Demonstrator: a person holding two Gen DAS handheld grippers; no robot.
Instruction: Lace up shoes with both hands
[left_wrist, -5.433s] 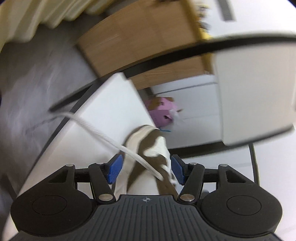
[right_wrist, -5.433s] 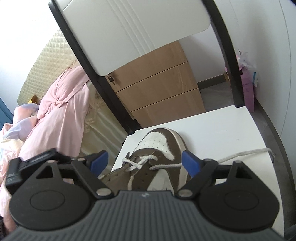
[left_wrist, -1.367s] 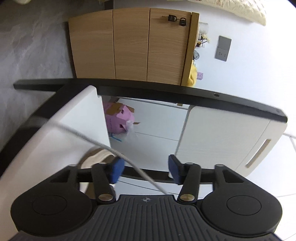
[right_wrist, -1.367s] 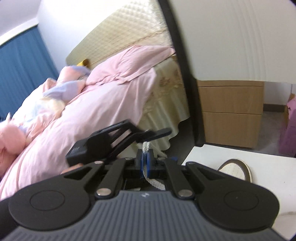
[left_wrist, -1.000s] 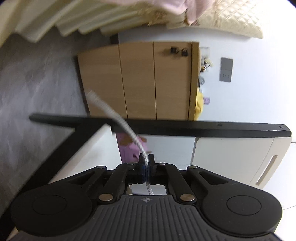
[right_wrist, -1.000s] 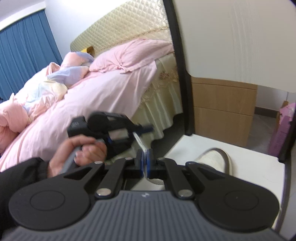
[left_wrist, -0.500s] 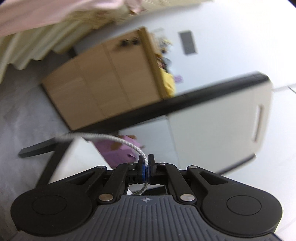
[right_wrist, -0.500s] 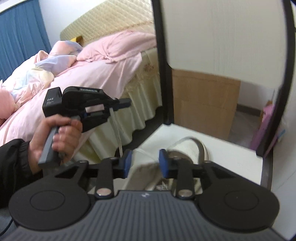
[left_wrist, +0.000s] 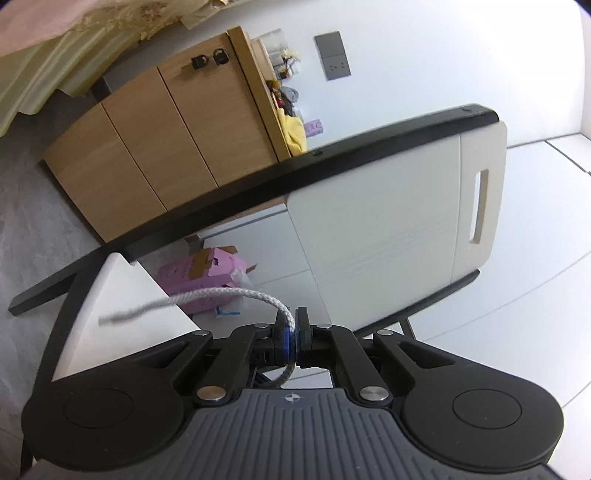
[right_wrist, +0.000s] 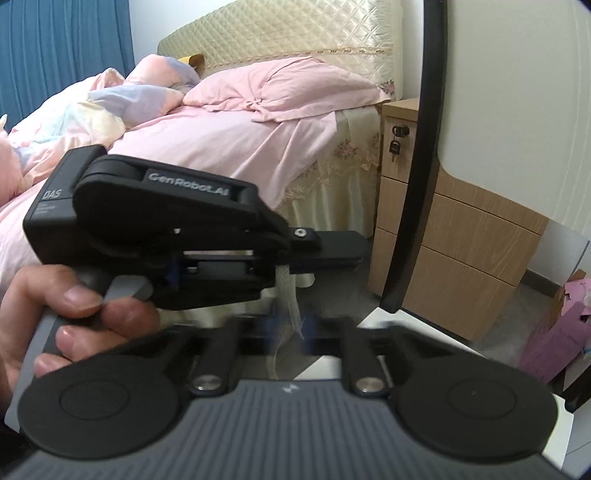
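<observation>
Your left gripper (left_wrist: 294, 338) pinches the lace (left_wrist: 207, 297) tight. Your right gripper (right_wrist: 290, 330) is blurry, just closed around it lower down. Pull gently.

White chair (left_wrist: 388, 240), wooden cabinet (left_wrist: 166, 136), pink box (left_wrist: 207, 273), bed (right_wrist: 229, 140)

Chair seat (left_wrist: 122, 295): white, black frame; surface in view bare.
Floor (left_wrist: 33, 206): grey; pink box (left_wrist: 207, 277) and wooden cabinet (left_wrist: 155, 147) on it.
</observation>
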